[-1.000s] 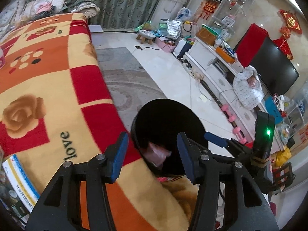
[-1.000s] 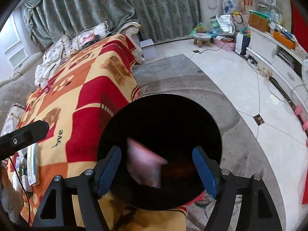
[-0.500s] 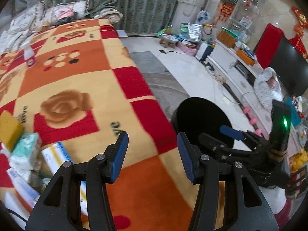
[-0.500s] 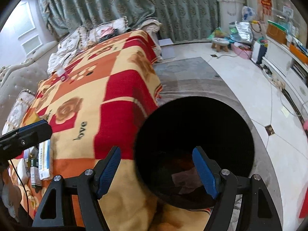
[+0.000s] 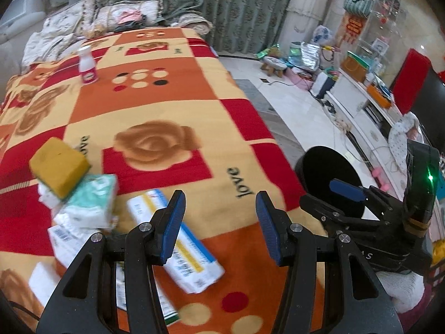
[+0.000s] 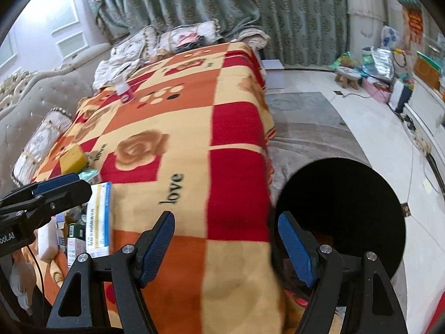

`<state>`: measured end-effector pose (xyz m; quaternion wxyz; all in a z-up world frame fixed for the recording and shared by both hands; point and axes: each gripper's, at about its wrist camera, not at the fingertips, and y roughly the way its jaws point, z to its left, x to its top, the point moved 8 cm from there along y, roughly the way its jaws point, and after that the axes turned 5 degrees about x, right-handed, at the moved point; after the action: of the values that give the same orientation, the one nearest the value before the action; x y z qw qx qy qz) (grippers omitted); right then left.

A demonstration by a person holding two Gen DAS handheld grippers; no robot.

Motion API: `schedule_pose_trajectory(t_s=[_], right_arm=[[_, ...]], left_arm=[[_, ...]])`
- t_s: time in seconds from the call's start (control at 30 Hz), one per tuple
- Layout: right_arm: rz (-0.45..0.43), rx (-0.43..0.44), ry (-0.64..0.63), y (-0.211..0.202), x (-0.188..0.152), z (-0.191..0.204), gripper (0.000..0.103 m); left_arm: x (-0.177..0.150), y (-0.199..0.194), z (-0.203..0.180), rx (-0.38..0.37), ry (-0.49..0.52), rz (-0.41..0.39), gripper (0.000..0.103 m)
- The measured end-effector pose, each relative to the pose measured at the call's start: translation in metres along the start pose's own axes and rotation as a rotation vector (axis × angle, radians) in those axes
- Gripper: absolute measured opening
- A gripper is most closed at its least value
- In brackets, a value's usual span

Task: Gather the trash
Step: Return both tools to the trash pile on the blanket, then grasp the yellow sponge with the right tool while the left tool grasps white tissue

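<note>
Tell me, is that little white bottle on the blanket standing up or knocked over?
Standing up. The white bottle sits on its pink-labelled base on the blanket, with its cap at the top, in both views.

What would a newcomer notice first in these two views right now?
The bright red, orange and cream blanket with rose prints and the word "love", which fills most of both views. Next, the heap of trash at its near left: a yellow sponge on crumpled tissue packs beside white and blue boxes. Then the black bin on the floor at the blanket's right edge, with both tongs, left and right, open and empty.
</note>
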<state>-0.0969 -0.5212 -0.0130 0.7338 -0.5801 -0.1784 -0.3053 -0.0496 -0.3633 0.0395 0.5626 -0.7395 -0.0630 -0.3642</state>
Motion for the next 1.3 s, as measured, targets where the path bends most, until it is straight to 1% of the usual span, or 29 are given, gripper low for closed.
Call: schedule_pose_trajectory(t_s=[0.27, 0.57, 0.77, 0.83, 0.97, 1.07, 1.17, 1.3], right_arm=[[0.030, 0.069, -0.075, 0.021, 0.007, 0.050, 0.074], [0.082, 0.185, -0.154, 0.055, 0.017, 0.118, 0.074], [0.116, 0.236, -0.209, 0.072, 0.022, 0.157, 0.076], [0.123, 0.248, -0.229, 0.076, 0.025, 0.168, 0.078], [0.141, 0.276, -0.264, 0.091, 0.034, 0.193, 0.079], [0.151, 0.308, -0.285, 0.098, 0.040, 0.211, 0.080], [0.167, 0.339, -0.317, 0.112, 0.047, 0.233, 0.082], [0.184, 0.359, -0.367, 0.130, 0.056, 0.259, 0.083]], left_arm=[[-0.008, -0.010, 0.053, 0.061, -0.055, 0.005, 0.051], [-0.018, -0.028, 0.132, 0.149, -0.133, 0.008, 0.051], [-0.029, -0.033, 0.180, 0.199, -0.191, 0.023, 0.051], [-0.034, -0.034, 0.196, 0.212, -0.212, 0.030, 0.051], [-0.041, -0.035, 0.219, 0.222, -0.252, 0.037, 0.051], [-0.043, -0.033, 0.229, 0.226, -0.270, 0.046, 0.051], [-0.046, -0.031, 0.238, 0.214, -0.289, 0.054, 0.051], [-0.048, -0.027, 0.247, 0.203, -0.304, 0.063, 0.051]])
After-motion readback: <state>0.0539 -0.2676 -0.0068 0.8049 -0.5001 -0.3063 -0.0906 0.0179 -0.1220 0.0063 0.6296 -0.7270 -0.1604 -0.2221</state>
